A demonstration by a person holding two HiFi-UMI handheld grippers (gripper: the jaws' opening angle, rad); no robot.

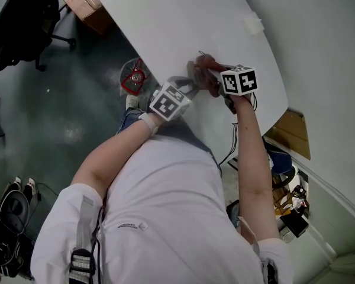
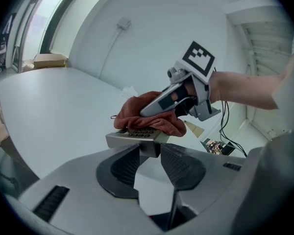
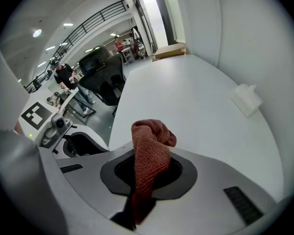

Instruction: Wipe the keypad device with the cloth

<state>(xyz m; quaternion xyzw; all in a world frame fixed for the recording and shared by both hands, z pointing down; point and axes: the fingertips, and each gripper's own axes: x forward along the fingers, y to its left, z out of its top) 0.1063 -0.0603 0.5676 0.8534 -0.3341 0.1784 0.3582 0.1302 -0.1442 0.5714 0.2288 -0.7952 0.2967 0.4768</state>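
Grey jaws of the left gripper are clamping the keypad device by its lower block, bracing it keys-up for wiping by the white table. Beyond, the right gripper is pinching the rust-red cloth tight, so its bunched end is pressing on the keys.

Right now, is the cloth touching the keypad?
Touching. The left gripper view shows the cloth lying directly on the buttons of the keypad, with no gap.
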